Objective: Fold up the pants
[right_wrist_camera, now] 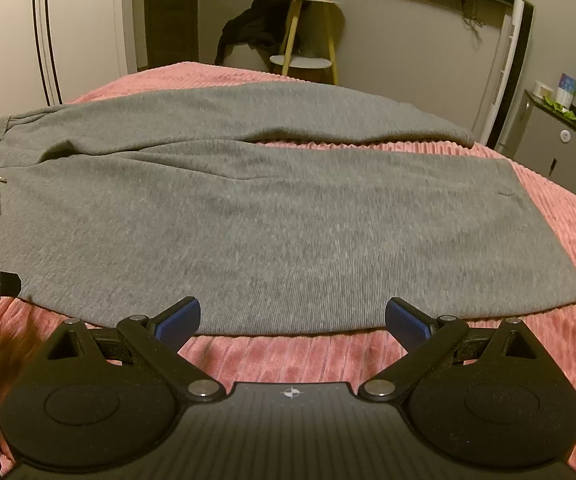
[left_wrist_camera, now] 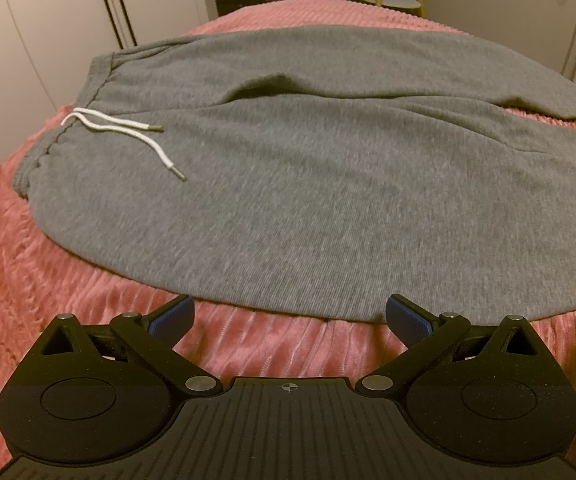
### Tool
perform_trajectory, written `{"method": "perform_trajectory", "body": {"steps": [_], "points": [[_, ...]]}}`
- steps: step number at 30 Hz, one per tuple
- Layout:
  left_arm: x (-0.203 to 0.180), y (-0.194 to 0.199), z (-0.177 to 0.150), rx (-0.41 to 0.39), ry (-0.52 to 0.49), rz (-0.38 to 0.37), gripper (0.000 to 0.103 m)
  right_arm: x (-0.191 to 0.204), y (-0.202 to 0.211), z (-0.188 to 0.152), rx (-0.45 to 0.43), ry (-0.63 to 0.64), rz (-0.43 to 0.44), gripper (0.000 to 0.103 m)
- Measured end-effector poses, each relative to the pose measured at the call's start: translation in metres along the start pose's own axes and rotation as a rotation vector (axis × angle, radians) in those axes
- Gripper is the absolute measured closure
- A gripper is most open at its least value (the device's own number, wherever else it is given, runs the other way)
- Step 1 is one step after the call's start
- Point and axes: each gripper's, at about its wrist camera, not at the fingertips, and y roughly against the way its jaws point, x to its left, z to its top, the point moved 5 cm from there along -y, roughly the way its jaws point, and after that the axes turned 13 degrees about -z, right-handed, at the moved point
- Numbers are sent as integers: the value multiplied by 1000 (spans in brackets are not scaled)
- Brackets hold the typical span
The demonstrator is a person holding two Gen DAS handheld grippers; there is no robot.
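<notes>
Grey pants point(left_wrist_camera: 308, 184) spread flat, unfolded, on bed point(left_wrist_camera: 67, 280) just ahead of left gripper point(left_wrist_camera: 290, 316) and right gripper point(right_wrist_camera: 292, 318), both wide, empty; all folding left.

Grey ribbed knit cloth pants point(right_wrist_camera: 271, 224), matt, are laid on a pink ridged plush bedspread point(right_wrist_camera: 296, 356); white woven cord drawstring point(left_wrist_camera: 127, 134); matt black plastic left hand-held gripper point(left_wrist_camera: 290, 318) with textured blue pads point(left_wrist_camera: 410, 322).

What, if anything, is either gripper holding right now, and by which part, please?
Nothing is held. The left gripper and right gripper are both open, just short of the near edge of the gray pants.
</notes>
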Motion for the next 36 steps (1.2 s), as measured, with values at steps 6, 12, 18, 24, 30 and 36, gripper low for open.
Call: {"method": "perform_trajectory", "body": {"steps": [6,12,18,24,30,36], "points": [[1,-1,-1,3,2,1,0,-1,-2,-1,6,-12,2,4],[1,0,-1,6,7,-5,0,-2,-3,-1,11,-18,6,4],[1,-1,2,12,14,-7,0,-3,-3,-2,16,-21,7,4],[1,0,3,11,22,-15,0,-3,-5,-3,30,-18,-1,4],[2,2,5,4,29,-29,0,-2,-5,-4,39,-7,-26,4],[3,4,5,-4,37,-49,0,0,-6,-3,53,11,-49,4]]}}
